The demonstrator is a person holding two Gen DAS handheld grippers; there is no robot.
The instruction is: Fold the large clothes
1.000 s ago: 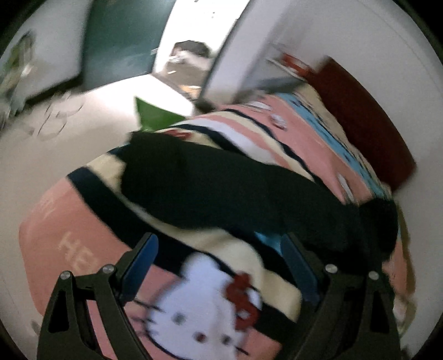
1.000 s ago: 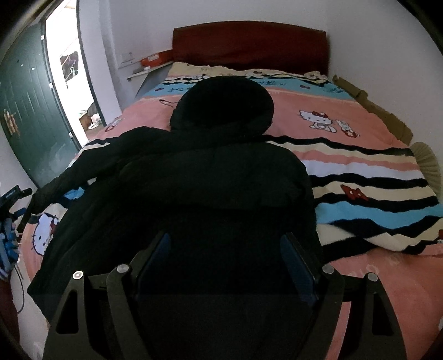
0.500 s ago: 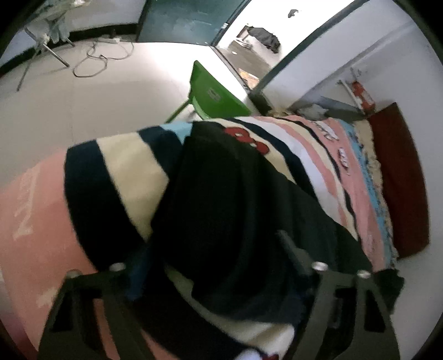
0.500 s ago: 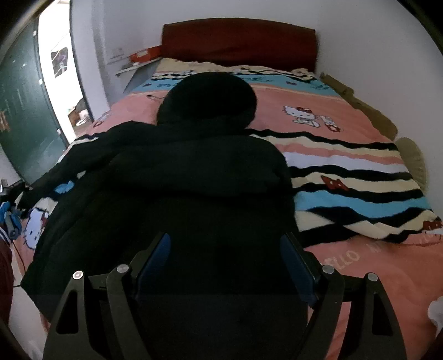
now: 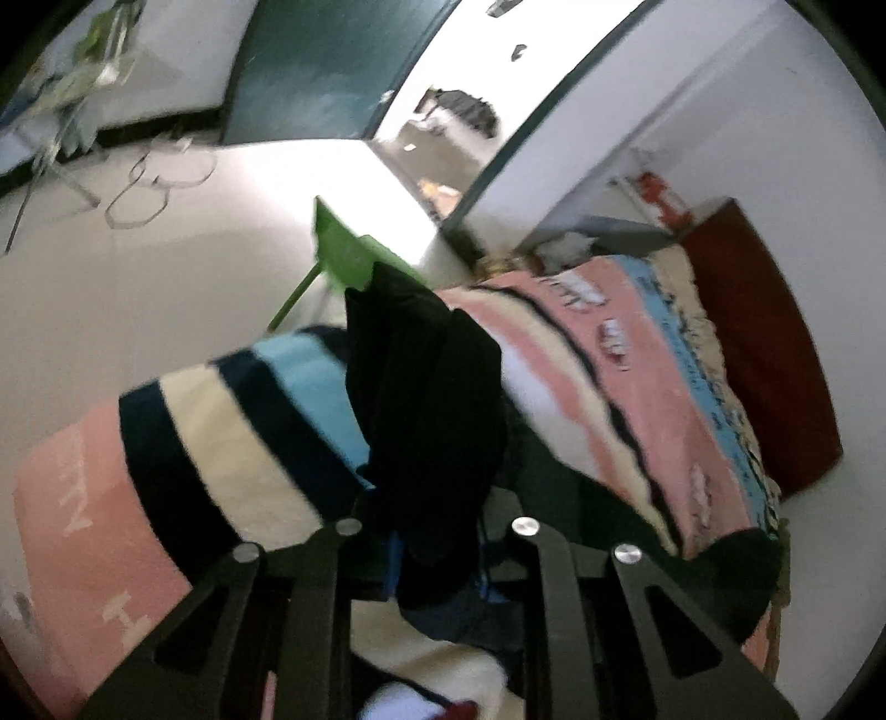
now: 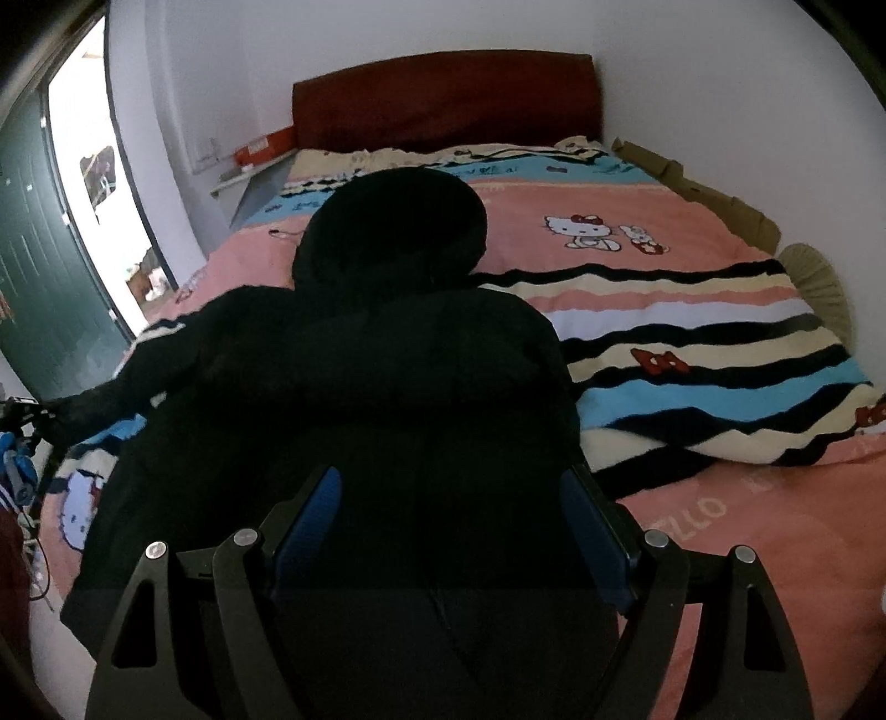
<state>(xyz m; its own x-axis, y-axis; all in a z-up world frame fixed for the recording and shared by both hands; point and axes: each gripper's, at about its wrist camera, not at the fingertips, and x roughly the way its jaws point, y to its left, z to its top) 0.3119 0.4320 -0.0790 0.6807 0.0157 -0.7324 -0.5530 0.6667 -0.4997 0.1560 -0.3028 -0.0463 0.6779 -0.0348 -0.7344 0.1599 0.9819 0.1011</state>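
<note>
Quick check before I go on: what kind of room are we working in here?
Most likely a home bedroom: a bed with a dark red headboard, a Hello Kitty blanket under the black hooded coat, and a green door.

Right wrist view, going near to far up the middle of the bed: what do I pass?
Right tool → black coat body → coat hood → striped Hello Kitty blanket's far edge → dark red headboard → white wall.

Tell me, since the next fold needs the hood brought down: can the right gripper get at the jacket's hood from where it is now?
Probably yes. The right gripper is open over the jacket hem, and the hood lies uncovered straight ahead on the blanket.
</note>
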